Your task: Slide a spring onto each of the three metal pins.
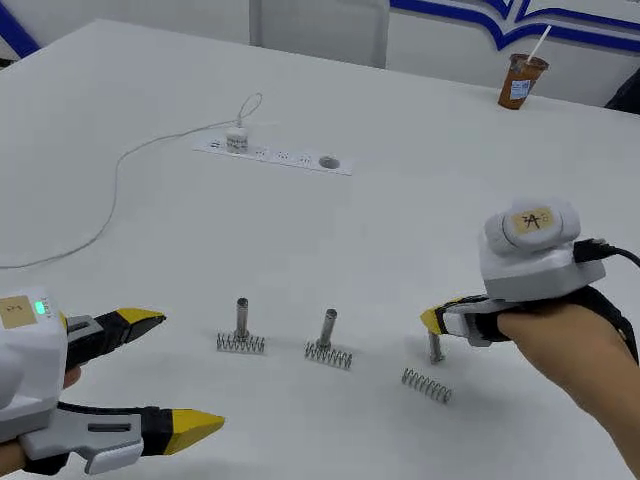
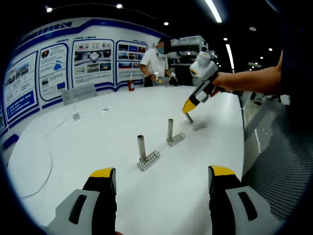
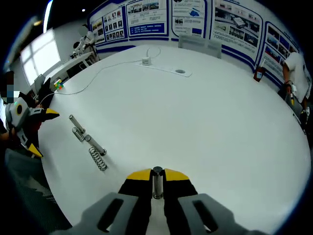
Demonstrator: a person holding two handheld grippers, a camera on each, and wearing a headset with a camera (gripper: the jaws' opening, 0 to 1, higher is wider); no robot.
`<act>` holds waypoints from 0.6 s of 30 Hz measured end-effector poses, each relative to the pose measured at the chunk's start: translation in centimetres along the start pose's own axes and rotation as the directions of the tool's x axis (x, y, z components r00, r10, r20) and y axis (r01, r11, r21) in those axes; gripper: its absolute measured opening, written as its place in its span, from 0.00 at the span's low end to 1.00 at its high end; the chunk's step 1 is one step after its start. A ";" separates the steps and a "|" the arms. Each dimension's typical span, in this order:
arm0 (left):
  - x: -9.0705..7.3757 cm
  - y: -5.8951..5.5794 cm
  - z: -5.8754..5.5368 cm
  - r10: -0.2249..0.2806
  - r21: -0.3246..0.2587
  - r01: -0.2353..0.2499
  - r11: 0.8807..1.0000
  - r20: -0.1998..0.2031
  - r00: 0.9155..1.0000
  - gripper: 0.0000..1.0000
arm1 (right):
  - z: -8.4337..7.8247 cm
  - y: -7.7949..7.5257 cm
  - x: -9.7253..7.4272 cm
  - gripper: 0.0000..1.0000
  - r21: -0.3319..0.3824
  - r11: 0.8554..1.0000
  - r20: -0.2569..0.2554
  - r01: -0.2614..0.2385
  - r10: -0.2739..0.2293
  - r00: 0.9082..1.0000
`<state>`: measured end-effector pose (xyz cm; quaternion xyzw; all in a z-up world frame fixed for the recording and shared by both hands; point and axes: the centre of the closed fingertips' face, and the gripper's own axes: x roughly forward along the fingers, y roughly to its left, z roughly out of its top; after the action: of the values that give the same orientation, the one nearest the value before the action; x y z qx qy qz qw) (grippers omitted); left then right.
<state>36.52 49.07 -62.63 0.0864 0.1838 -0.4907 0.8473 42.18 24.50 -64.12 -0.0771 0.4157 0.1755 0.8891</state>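
Three short metal pins stand upright in a row on the white table. The left pin (image 1: 242,317) and the middle pin (image 1: 328,326) each have a spring lying at their foot: the left spring (image 1: 241,344) and the middle spring (image 1: 329,356). My right gripper (image 1: 436,322) is shut on the right pin (image 3: 157,183), which stands between its yellow tips. The third spring (image 1: 427,385) lies on the table just in front of it. My left gripper (image 1: 172,372) is open near the table's front left, with nothing between its fingers (image 2: 102,174).
A white power strip (image 1: 272,155) with a plugged-in cable (image 1: 110,190) lies further back on the table. An iced drink cup (image 1: 522,80) with a straw stands at the far right. A person (image 2: 154,63) stands beyond the table's far end.
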 end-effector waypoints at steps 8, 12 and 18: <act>0.0 0.1 0.3 -0.001 0.007 0.001 1.000 0.003 1.000 0.78 | -0.5 0.3 -0.8 0.09 -0.009 1.000 0.023 0.005 -0.004 1.000; 0.0 0.1 0.4 -0.001 0.008 0.001 1.000 0.003 1.000 0.78 | -0.8 0.4 -1.1 0.09 -0.009 1.000 0.027 0.004 -0.004 1.000; 0.0 0.1 0.4 -0.001 0.007 0.001 1.000 0.006 1.000 0.78 | -1.2 0.4 -1.5 0.09 -0.026 1.000 0.039 0.005 -0.004 0.999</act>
<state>36.72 48.94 -62.25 0.0879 0.1795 -0.4920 0.8474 40.29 24.11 -63.76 -0.0860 0.3956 0.1802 0.8965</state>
